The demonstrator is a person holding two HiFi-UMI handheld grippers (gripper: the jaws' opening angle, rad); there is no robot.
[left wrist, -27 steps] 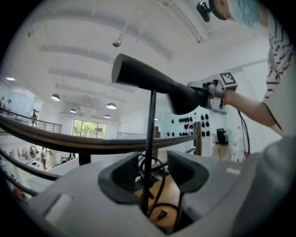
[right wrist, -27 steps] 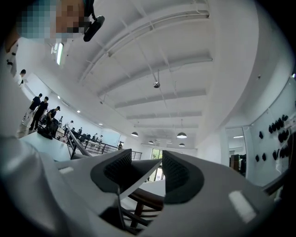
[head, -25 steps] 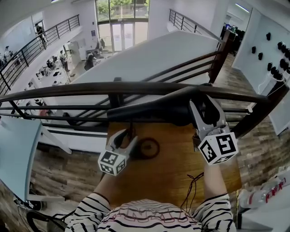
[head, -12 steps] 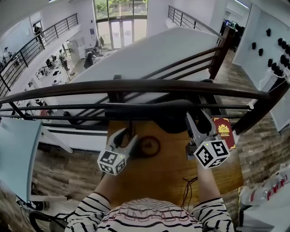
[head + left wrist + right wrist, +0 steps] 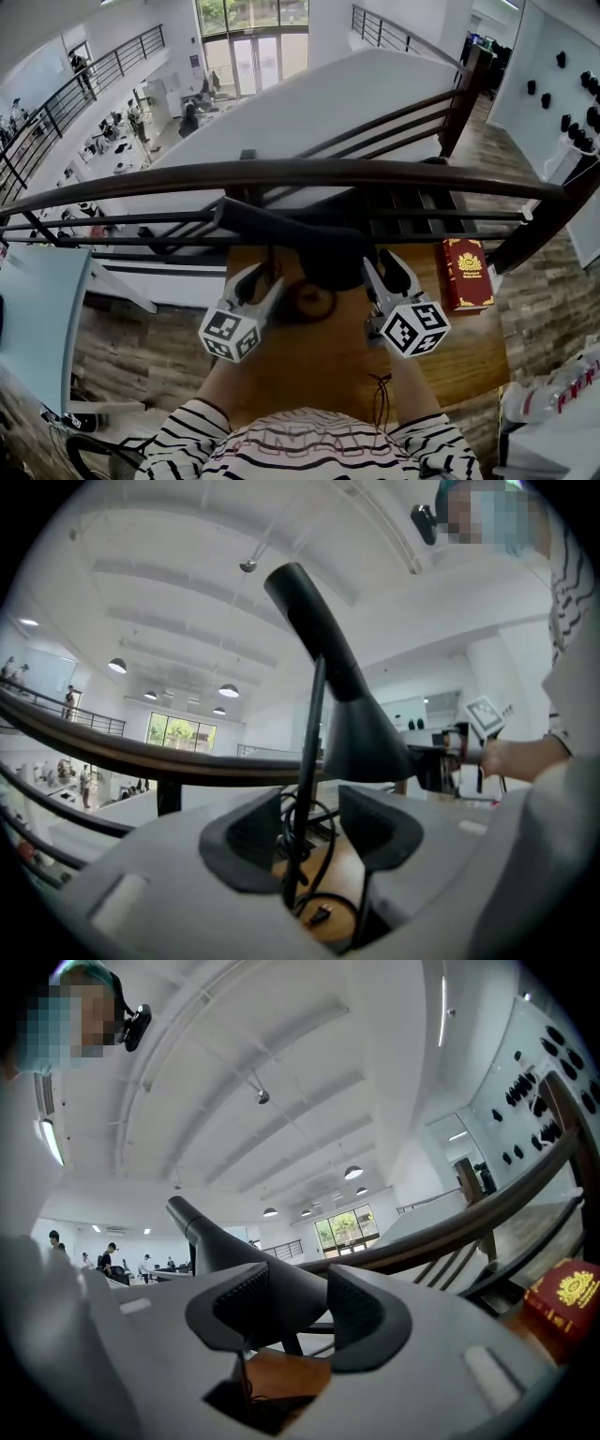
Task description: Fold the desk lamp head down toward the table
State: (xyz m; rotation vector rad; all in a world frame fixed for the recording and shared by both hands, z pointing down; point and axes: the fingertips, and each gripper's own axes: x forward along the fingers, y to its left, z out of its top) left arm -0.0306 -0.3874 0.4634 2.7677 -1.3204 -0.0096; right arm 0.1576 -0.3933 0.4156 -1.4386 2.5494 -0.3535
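Note:
A black desk lamp stands on the wooden table (image 5: 319, 361) with its round base (image 5: 309, 302) near the far edge. Its cone-shaped head (image 5: 323, 251) hangs low over the base, and the arm (image 5: 246, 217) slants up to the left. My right gripper (image 5: 382, 264) clasps the head's right side; its jaws are closing, and the head (image 5: 281, 1283) fills the gap between them. My left gripper (image 5: 260, 279) is level at the lamp's thin stem (image 5: 307, 761). The stem runs between its open jaws, with a gap showing on the right side.
A dark handrail (image 5: 281, 173) with bars runs across just beyond the table's far edge. A red book (image 5: 466, 272) lies at the table's right. The lamp's cord (image 5: 382, 394) trails toward me, and its plug (image 5: 323, 913) lies near the base.
My right gripper has come down and rolled, bringing the lamp head from handrail height to low over the base. The red book has come into view. The left gripper stayed put.

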